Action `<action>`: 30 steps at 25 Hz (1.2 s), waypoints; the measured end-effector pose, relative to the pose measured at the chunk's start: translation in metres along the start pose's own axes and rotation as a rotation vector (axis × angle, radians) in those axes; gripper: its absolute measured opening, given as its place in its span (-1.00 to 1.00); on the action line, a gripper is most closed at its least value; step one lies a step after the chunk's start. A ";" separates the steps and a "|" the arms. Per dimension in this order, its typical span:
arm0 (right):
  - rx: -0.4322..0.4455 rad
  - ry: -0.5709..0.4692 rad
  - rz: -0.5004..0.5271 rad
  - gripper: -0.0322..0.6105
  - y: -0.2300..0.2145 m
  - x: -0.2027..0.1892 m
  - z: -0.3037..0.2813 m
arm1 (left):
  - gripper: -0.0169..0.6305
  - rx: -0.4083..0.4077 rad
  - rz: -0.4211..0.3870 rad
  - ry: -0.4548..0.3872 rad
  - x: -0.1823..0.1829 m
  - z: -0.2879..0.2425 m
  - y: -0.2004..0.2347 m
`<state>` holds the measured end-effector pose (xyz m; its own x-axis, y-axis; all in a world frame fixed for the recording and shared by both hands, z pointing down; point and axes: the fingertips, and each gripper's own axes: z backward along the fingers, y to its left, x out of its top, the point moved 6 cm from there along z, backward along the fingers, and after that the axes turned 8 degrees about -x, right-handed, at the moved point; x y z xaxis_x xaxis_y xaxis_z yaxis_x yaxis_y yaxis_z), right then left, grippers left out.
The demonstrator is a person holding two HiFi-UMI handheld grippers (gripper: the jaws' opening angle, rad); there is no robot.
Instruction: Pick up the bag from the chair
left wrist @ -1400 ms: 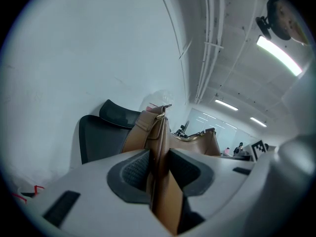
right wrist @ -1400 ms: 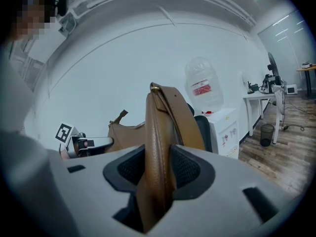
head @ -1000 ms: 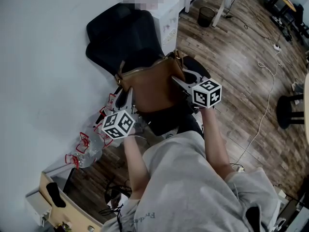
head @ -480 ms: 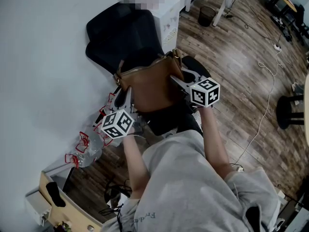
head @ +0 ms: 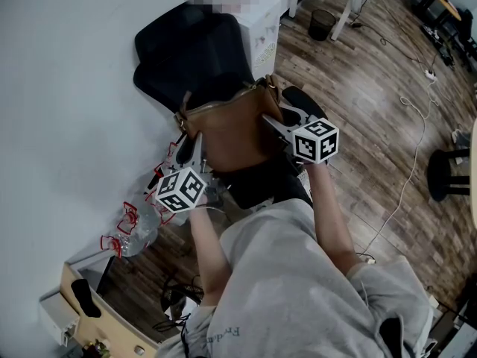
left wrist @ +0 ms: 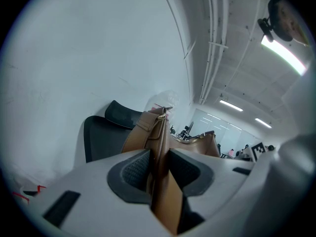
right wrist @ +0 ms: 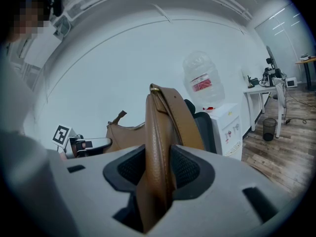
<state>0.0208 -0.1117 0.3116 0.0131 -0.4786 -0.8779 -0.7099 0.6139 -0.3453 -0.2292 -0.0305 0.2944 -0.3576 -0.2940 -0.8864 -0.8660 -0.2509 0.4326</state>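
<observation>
A brown leather bag [head: 235, 134] hangs between my two grippers over the seat of a black office chair [head: 190, 54] that stands against the white wall. My left gripper [head: 192, 146] is shut on the bag's left end; in the left gripper view the brown leather [left wrist: 148, 135] is pinched between the dark pads [left wrist: 133, 171]. My right gripper [head: 273, 122] is shut on the bag's right end, where the leather and strap [right wrist: 160, 117] stand upright between its pads [right wrist: 187, 168]. Whether the bag's bottom touches the seat is hidden.
A white water dispenser [head: 261, 24] with a clear bottle [right wrist: 202, 80] stands right of the chair. Clear bottles with red handles [head: 134, 230] lie on the wood floor at the left. A black bin [head: 322, 22], a white cable [head: 414, 148] and a black stool [head: 447, 171] are further right.
</observation>
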 end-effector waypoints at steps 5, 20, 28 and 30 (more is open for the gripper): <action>-0.007 0.004 0.009 -0.41 -0.002 0.000 -0.001 | -0.62 -0.001 0.001 0.004 -0.001 -0.001 -0.001; -0.015 0.018 0.010 -0.42 0.000 0.003 -0.003 | -0.62 -0.009 -0.012 0.006 0.004 0.000 -0.001; -0.019 0.010 0.019 -0.44 0.005 0.005 -0.003 | -0.63 -0.005 -0.025 -0.002 0.009 0.003 0.000; -0.023 0.013 0.015 -0.44 0.004 0.004 -0.003 | -0.63 -0.007 -0.026 0.002 0.008 0.001 -0.001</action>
<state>0.0161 -0.1135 0.3080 -0.0064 -0.4776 -0.8786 -0.7257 0.6067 -0.3245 -0.2320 -0.0316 0.2865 -0.3341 -0.2891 -0.8971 -0.8727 -0.2647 0.4103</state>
